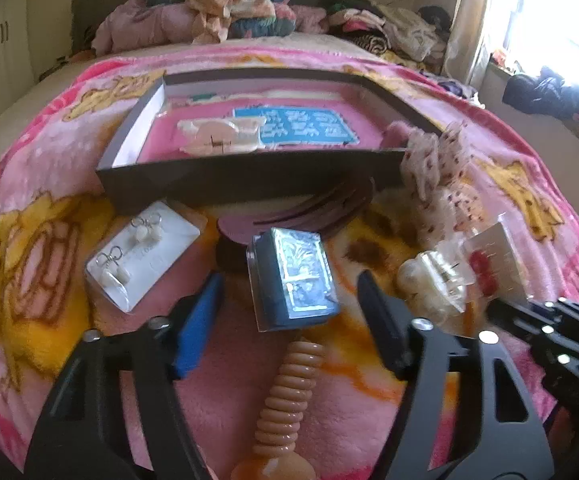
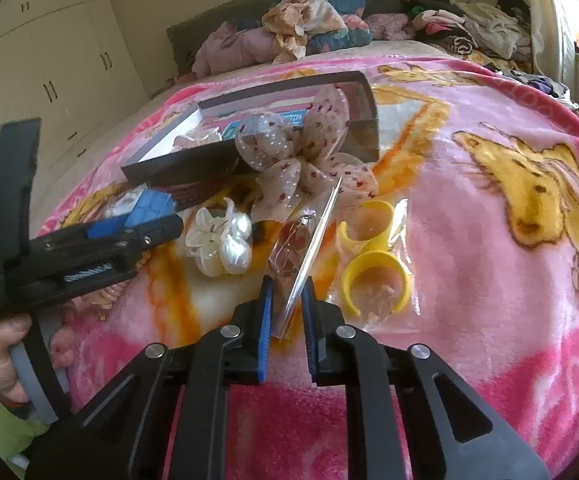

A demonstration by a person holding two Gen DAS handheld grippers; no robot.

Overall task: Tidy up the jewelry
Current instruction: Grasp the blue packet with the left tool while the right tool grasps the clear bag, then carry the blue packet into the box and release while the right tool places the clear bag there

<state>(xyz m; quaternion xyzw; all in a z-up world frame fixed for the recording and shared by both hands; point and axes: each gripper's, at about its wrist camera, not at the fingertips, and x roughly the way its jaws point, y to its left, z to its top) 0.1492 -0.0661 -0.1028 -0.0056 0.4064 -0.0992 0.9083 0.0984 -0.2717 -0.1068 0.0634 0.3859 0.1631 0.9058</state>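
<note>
Clear packet (image 2: 303, 256) between right tongs (image 2: 287, 316)

A home bedroom: blanket-covered bed (image 2: 469, 208), heaped clothes (image 2: 313, 28), white wardrobe (image 2: 49, 64), curtained window (image 1: 549, 20).

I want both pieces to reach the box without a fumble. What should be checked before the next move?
1. Right tongs shut on the clear packet of red earrings: ok, pads pinch its near edge.
2. Packet free of the white clip: ok, apart.
3. Left tongs around the small case: ok, case between the pads.
4. Left pads pressing the case: not ok, gaps on both sides.
5. Box open with room: ok.
6. Coiled tie clear of the case: cannot tell.
</note>
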